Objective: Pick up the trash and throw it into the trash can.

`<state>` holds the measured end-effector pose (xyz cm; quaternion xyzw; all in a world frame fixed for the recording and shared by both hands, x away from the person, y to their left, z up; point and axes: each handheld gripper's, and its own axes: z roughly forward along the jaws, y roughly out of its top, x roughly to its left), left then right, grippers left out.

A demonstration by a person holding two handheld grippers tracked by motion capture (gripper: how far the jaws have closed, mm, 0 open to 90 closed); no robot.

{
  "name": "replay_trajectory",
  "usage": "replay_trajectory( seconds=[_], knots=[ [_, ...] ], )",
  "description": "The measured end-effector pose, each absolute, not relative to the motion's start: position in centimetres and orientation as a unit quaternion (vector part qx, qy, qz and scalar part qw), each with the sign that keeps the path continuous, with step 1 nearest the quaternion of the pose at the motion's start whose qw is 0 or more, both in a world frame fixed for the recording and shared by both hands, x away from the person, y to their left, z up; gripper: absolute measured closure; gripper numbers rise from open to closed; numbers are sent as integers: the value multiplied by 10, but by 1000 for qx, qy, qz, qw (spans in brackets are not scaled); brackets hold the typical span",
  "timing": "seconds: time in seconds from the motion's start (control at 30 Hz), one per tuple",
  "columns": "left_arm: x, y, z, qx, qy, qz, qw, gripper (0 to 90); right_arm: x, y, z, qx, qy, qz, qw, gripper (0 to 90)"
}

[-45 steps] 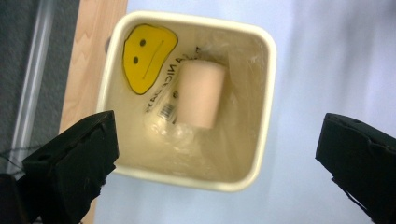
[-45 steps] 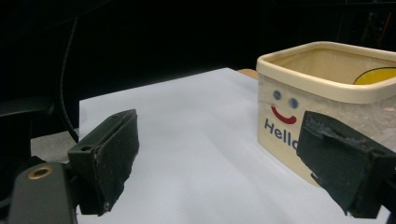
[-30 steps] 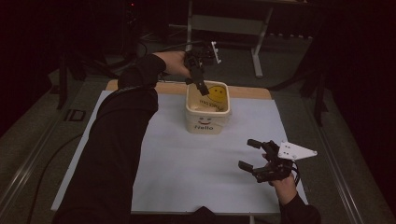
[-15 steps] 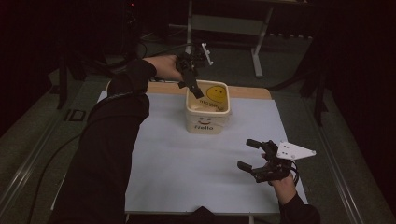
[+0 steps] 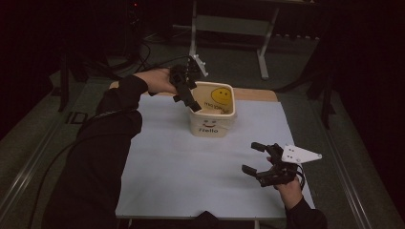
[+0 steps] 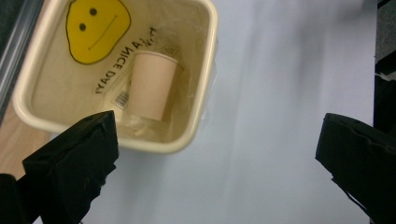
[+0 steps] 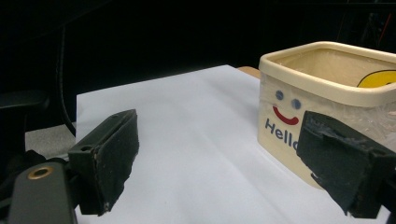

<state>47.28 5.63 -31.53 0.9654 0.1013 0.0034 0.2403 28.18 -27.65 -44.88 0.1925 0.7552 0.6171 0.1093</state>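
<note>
A cream tub [image 5: 213, 121] with a smiley face and "Hello" on its front stands at the back of the white sheet [image 5: 191, 167]. A tan paper cup [image 6: 152, 84] lies on its side inside the tub [image 6: 205, 93]. My left gripper [image 5: 187, 95] hovers over the tub's left rim, open and empty; its jaws stand wide apart in the left gripper view [image 6: 217, 126]. My right gripper [image 5: 252, 157] rests open near the sheet's front right, pointing toward the tub [image 7: 322, 74], with nothing between its jaws [image 7: 219, 140].
The sheet covers a wooden table whose bare edge [image 5: 255, 94] shows behind the tub. A metal stand [image 5: 229, 26] and cables [image 5: 143, 62] sit on the dark floor beyond. A dark sleeve [image 5: 105, 143] stretches across the sheet's left side.
My left gripper has drawn back to the left, from over the tub's inside to its left rim. The right gripper has stayed put.
</note>
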Motion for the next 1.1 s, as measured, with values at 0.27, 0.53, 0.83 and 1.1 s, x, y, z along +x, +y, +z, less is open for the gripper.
replay_trajectory(
  seconds=[0.27,0.53,0.83,1.1],
  knots=[
    [462,76,-324,961,113,1,253,5,282,-277,-448,192,754,618,110,128],
    [451,95,-330,956,125,-3,267,5,282,-276,-448,191,755,617,111,128],
    [435,117,-338,948,135,-4,289,5,282,-276,-448,192,756,616,112,128],
    [421,133,-345,943,141,-2,302,5,282,-276,-448,194,756,616,112,128]
  ],
)
